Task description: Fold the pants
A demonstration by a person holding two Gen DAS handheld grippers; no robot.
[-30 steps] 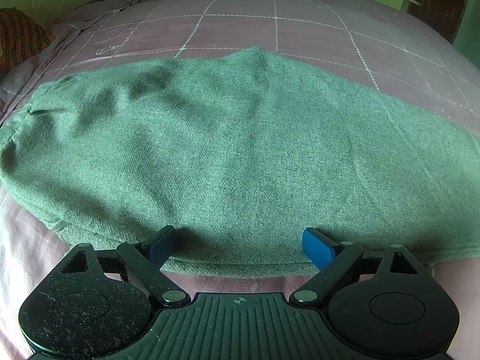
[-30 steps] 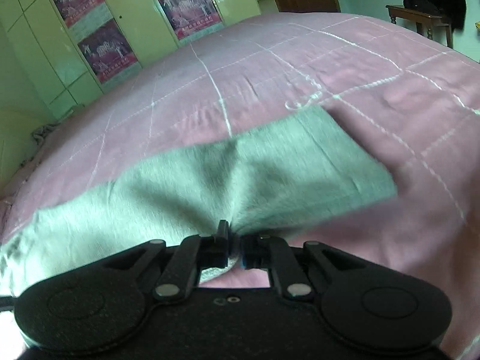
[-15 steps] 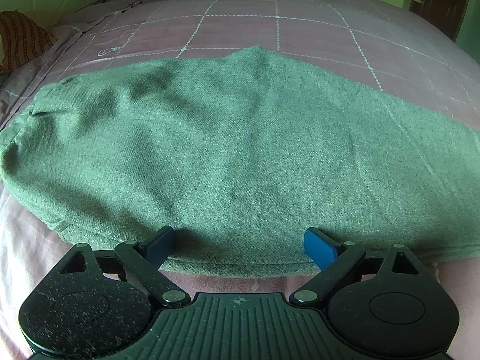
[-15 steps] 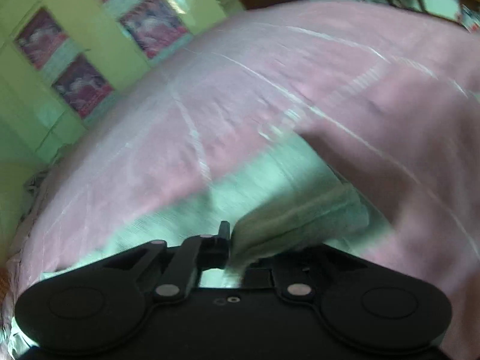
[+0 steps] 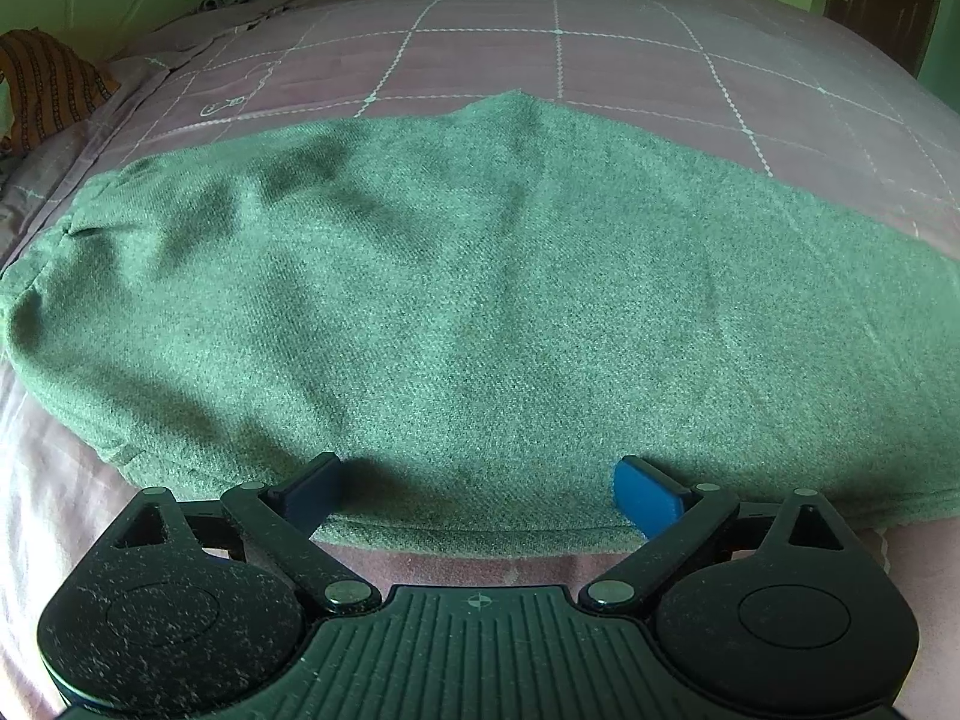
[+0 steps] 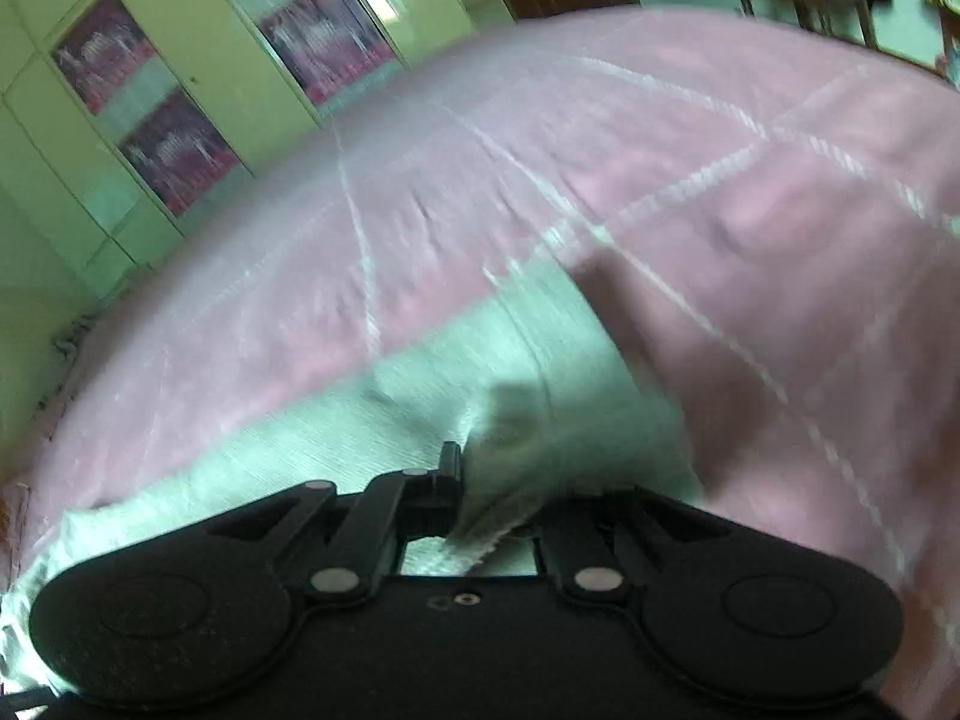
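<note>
Green pants (image 5: 456, 300) lie flat across the pink bed, waist at the left. My left gripper (image 5: 477, 483) is open, its blue fingertips (image 5: 645, 489) resting over the pants' near edge, holding nothing. In the right wrist view my right gripper (image 6: 480, 480) is shut on the leg end of the pants (image 6: 510, 420), lifted off the bed so the cloth bunches over the right finger and hides it. The rest of the leg (image 6: 300, 450) trails down to the left.
The pink bedspread with white grid lines (image 5: 558, 30) stretches beyond the pants. An orange patterned cushion (image 5: 48, 84) lies at the far left. Yellow-green cupboards with posters (image 6: 150, 96) stand beyond the bed. A wooden table (image 6: 804, 0) stands at the far right.
My right gripper has lifted the leg end off the bed and carried it up and over the leg; the view is blurred. The left gripper has stayed open in place.
</note>
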